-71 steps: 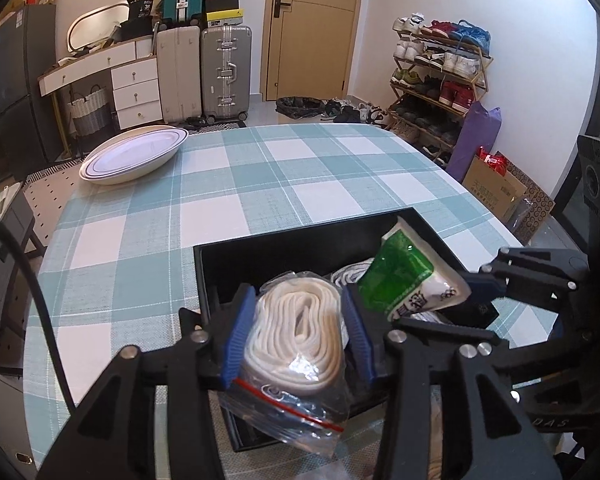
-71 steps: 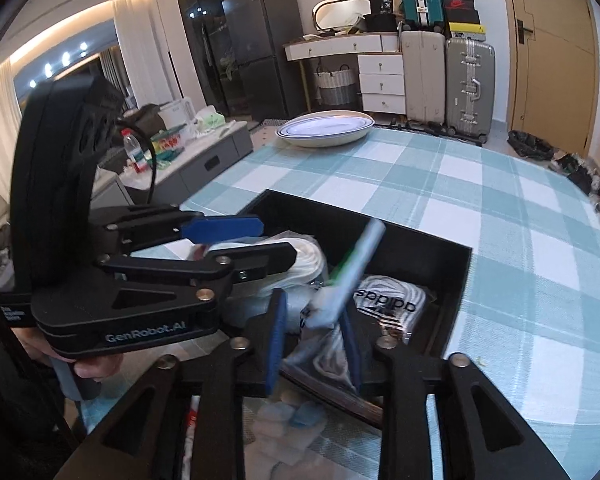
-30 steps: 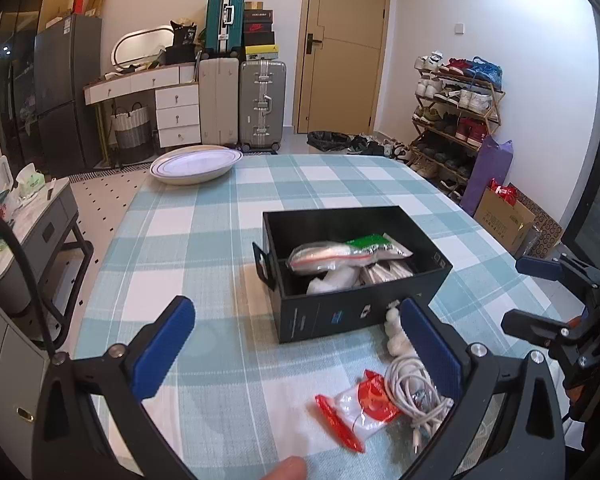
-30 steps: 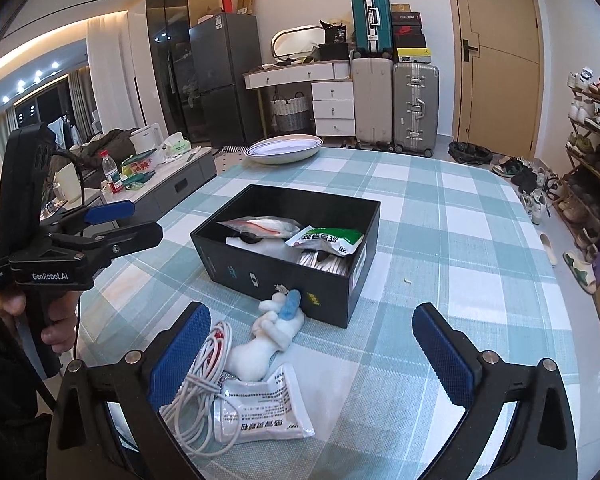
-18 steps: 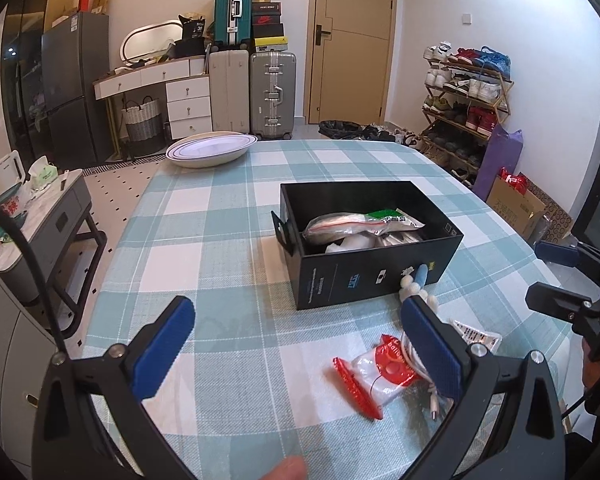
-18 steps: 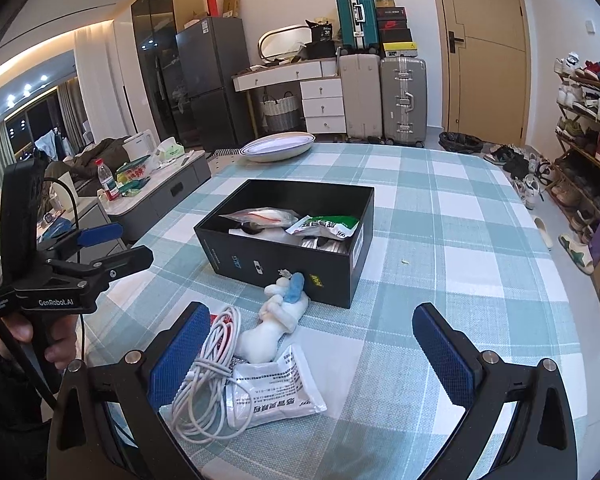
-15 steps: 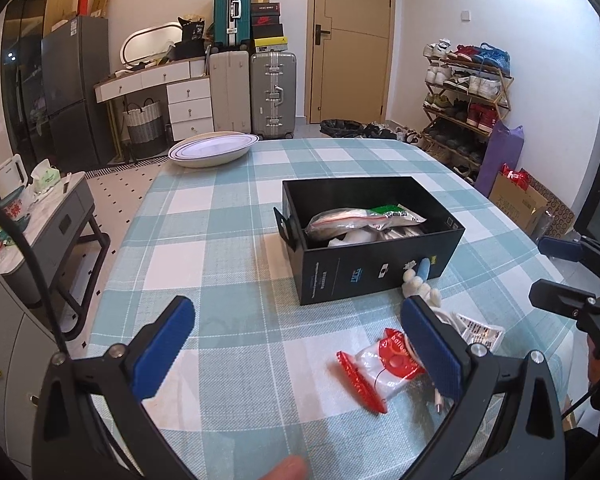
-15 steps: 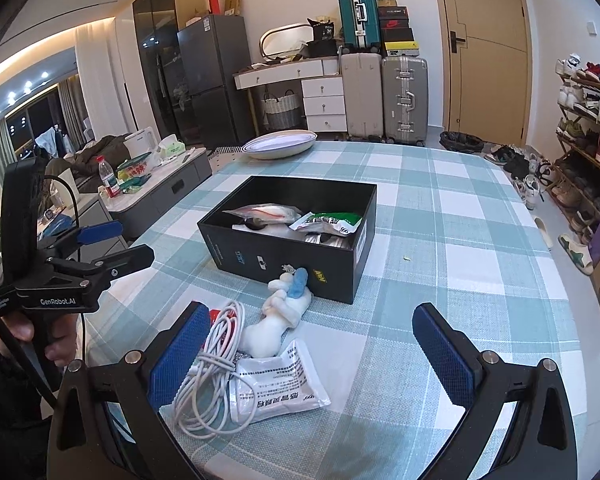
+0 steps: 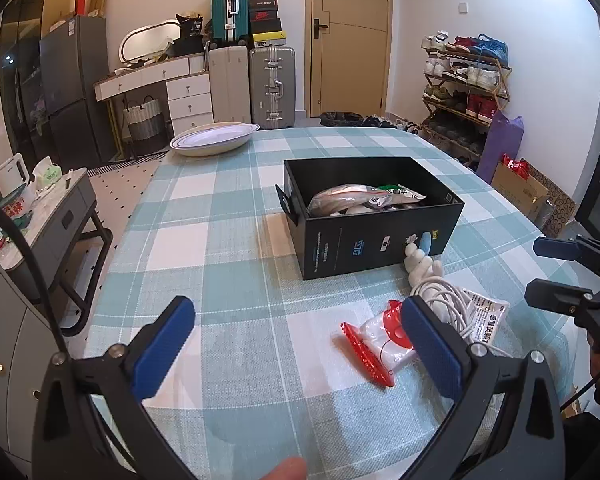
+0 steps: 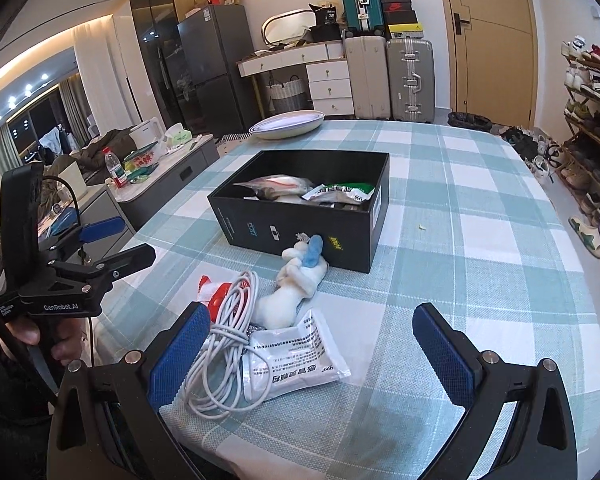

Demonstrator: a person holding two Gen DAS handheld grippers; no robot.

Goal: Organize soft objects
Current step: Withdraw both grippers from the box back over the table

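Note:
A black box (image 9: 380, 240) (image 10: 300, 228) stands mid-table and holds a clear bag of white cord (image 9: 342, 196) (image 10: 280, 184) and a green-and-white packet (image 9: 400, 194) (image 10: 340, 192). In front of it lie a white plush toy with a blue tip (image 10: 296, 284) (image 9: 420, 258), a coiled white cable (image 10: 224, 344) (image 9: 440, 300), a white printed pouch (image 10: 296, 352) (image 9: 484, 312) and a red-and-clear bag (image 9: 376, 340) (image 10: 216, 292). My left gripper (image 9: 296, 344) is open and empty, pulled back from the box. My right gripper (image 10: 312, 356) is open and empty above the pouch.
The table has a teal checked cloth (image 9: 220, 248). A white oval plate (image 9: 214, 142) (image 10: 286, 122) sits at its far side. A grey side cabinet (image 9: 40, 216) stands left of the table. Suitcases and a shoe rack (image 9: 464, 92) line the walls.
Both grippers let go of the cord bag and the green packet into the box, opened wide, and drew back and up. The loose items in front of the box came into view.

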